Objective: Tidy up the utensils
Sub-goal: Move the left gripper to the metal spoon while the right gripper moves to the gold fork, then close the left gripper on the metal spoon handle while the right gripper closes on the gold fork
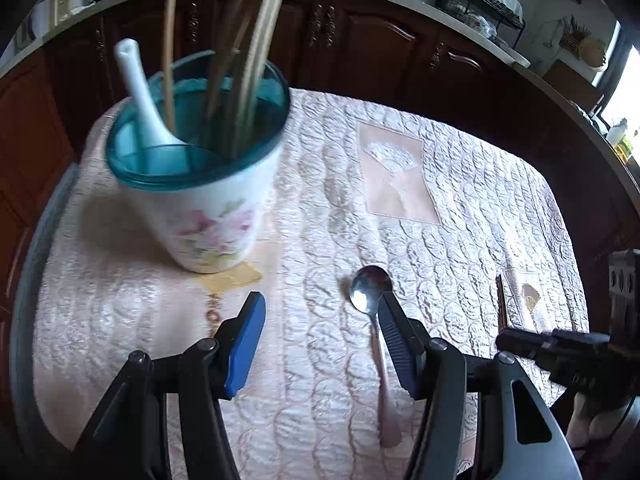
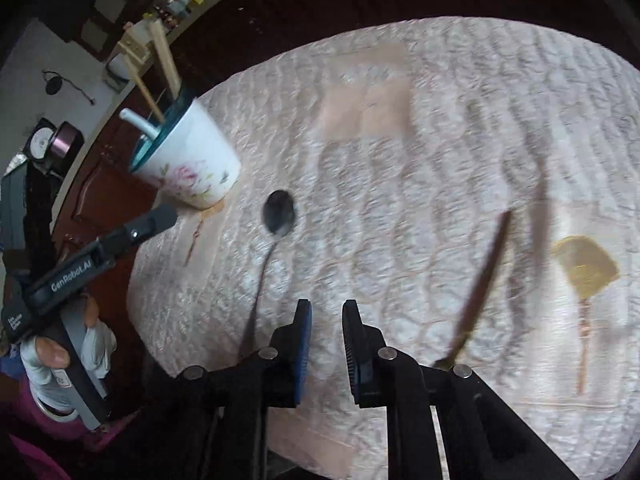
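Observation:
A white floral cup (image 1: 216, 220) with a teal rim stands on the quilted table at the left. It holds several pale chopsticks (image 1: 256, 60) and a white ceramic spoon (image 1: 140, 96). A metal spoon (image 1: 370, 286) lies on the cloth, bowl away from me. My left gripper (image 1: 320, 298) hangs open just above the cloth, its right finger over the spoon's neck. In the right wrist view the cup (image 2: 196, 160) and metal spoon (image 2: 279, 210) lie to the left. My right gripper (image 2: 327, 305) has a narrow gap and nothing in it. Blurred brown chopsticks (image 2: 484, 280) lie to its right.
The quilted pink-white cloth (image 1: 460, 200) covers a round table. Dark wooden cabinets (image 1: 360, 40) under a counter run close behind it. A gloved hand (image 2: 92, 344) holds the left gripper's handle at the table's left edge. A yellow fan motif (image 2: 586, 268) is stitched on the cloth.

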Tool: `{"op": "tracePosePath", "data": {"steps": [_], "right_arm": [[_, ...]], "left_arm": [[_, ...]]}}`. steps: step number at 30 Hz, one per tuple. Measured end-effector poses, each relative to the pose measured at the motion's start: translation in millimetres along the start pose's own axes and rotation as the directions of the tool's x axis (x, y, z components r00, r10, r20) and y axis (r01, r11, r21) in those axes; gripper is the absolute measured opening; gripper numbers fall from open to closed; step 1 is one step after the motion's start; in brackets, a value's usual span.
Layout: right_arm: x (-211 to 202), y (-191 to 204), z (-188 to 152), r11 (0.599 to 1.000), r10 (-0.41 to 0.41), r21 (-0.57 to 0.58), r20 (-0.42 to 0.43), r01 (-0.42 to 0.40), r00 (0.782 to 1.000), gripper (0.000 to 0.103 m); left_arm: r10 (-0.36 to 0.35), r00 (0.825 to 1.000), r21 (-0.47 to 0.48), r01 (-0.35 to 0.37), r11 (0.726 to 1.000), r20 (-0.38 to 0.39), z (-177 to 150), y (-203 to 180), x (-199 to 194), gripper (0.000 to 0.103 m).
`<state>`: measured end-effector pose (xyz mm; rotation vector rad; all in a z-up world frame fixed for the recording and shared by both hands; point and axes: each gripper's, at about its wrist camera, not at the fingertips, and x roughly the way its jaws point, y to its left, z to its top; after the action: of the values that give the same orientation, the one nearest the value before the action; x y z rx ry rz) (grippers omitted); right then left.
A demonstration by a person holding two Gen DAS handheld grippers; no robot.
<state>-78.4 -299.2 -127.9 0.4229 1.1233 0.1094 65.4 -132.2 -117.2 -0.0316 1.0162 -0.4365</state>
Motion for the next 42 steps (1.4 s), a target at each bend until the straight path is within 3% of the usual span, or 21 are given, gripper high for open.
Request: {"op": "tracePosePath", "data": {"steps": [7, 16, 19, 26, 31, 33, 36, 42], "right_arm": [[-7.3, -60.8, 12.7, 0.991, -0.066, 0.118, 0.020, 0.063, 0.998, 0.020], [17.4, -83.4, 36.7, 0.986, -0.080, 0.148, -0.006, 0.080, 0.997, 0.020], [25.4, -81.9, 42.2, 0.987, -0.082, 0.139, -0.025, 0.084, 0.996, 0.020], [31.9, -82.3, 51.2, 0.989, -0.073, 0.130, -0.035, 0.077, 0.997, 0.020], [39.6, -74.5, 59.6, 0.993, -0.065, 0.101, -0.022, 0.067, 0.998, 0.020], [42.0, -67.8, 62.3, 0.994, -0.083, 0.064, -0.017, 0.084, 0.996, 0.013], [41.4, -57.1, 63.6, 0.996, -0.088, 0.025, -0.009, 0.088, 0.996, 0.011], [13.1, -29.6, 67.0, 0.998, -0.057, -0.018, 0.067, 0.058, 0.996, 0.008]], "left_arm": [[-0.038, 0.998, 0.051, 0.040, 0.998, -0.044, 5.4, -10.2, 44.2, 0.059], [-0.046, 0.996, 0.124, 0.055, 0.991, -0.082, 21.2, -20.6, 76.3, 0.059], [-0.045, 0.993, 0.157, 0.063, 0.986, -0.114, 22.3, -26.6, 85.4, 0.051], [-0.052, 0.987, 0.205, 0.083, 0.975, -0.152, 23.3, -34.1, 94.5, 0.018], [-0.053, 0.987, 0.234, 0.088, 0.968, -0.151, 21.7, -39.8, 91.3, 0.009], [-0.057, 0.988, 0.231, 0.090, 0.969, -0.146, 20.8, -39.8, 86.5, 0.005], [-0.067, 0.989, 0.218, 0.096, 0.971, -0.135, 19.7, -36.2, 74.5, 0.002], [-0.095, 0.993, 0.182, 0.106, 0.978, -0.069, 21.8, -28.7, 39.7, 0.001]]}}
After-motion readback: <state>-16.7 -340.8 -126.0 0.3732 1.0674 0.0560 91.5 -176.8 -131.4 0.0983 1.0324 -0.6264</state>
